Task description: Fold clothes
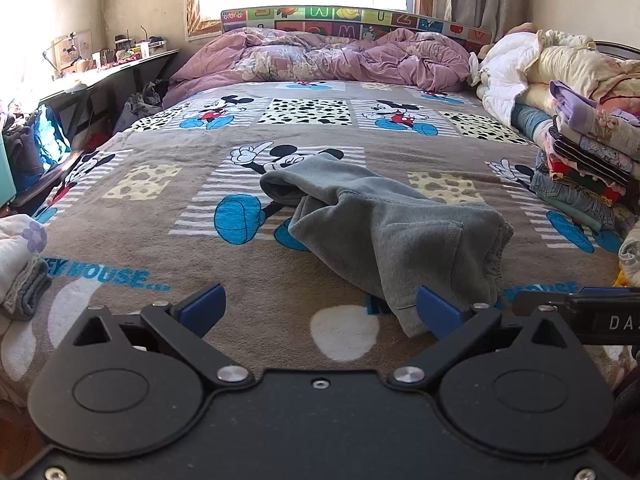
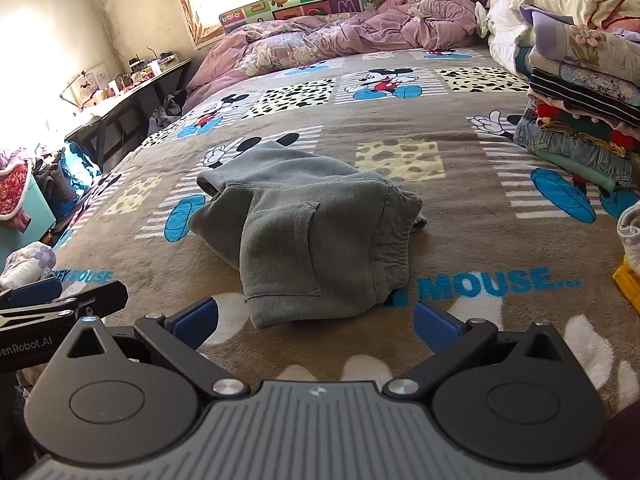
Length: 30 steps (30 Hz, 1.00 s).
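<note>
- On the bed, mid-blanket: grey sweatpants [image 2: 312,232] lie in a loose crumpled heap, roughly doubled over, a patch pocket facing up and the elastic waistband bunched at the right side.
- Under them, a brown cartoon-mouse blanket [image 2: 460,236] covers the whole bed; blue lettering runs across its near part, partly covered by the near right corner of the pants.
- Left gripper [image 1: 320,308]: jaws spread wide, nothing between the blue pads. Right pad sits just at the near hem of the pants as seen in the left wrist view; contact cannot be told.
- Right gripper [image 2: 316,322]: jaws also wide apart, empty. Near edge of the pants lies just beyond the fingertips, between the two pads in line of sight, not pinched.
- Each gripper's body shows at the edge of the other's view, so the two are side by side at the near edge of the bed.
- Right side of the bed: tall stack of folded clothes [image 2: 580,120], striped, red and denim layers visible, with quilts [image 1: 560,64] piled behind it.
- Far end: rumpled pink duvet [image 1: 320,56] against a headboard with coloured letter tiles [image 1: 352,20], bright window above.
- Left of the bed: a dark desk [image 1: 100,76] with clutter on top.
- Near left edge: a small pale folded item with a purple flower [image 1: 24,248].
</note>
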Available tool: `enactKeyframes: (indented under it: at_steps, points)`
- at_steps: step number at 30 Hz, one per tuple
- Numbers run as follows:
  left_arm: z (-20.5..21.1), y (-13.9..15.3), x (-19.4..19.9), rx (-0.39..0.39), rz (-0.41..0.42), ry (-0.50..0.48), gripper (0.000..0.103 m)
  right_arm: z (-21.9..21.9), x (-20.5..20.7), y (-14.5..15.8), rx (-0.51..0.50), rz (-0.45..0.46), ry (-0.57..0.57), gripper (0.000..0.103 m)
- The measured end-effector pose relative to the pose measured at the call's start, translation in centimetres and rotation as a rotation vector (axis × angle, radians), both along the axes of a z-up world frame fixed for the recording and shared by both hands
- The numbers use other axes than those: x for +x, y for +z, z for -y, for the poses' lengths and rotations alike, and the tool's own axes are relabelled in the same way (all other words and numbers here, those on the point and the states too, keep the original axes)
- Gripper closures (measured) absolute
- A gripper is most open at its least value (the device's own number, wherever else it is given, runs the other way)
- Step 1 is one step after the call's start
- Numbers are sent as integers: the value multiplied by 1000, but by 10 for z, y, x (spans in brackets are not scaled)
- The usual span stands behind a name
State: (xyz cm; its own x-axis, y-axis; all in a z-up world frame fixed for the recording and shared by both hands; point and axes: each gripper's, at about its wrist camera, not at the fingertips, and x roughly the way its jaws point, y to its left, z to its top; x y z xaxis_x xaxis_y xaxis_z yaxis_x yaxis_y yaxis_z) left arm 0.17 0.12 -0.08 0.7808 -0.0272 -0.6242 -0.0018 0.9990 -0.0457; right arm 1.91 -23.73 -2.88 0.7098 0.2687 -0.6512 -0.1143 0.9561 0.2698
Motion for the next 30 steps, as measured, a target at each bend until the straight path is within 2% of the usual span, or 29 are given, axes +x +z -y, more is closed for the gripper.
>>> enactKeyframes:
  at_steps: [3,7,30]
  points:
    - [-5,-3,6,-25,-28,6,0,-1,0,1,-3,-1,0,0]
    - [2,2,-3,20,25,-8,0,-2,-1,3,-6,-1,1,0]
    - [1,1,-4,28,34,-9,0,-3,-4,1,-4,16,17,0]
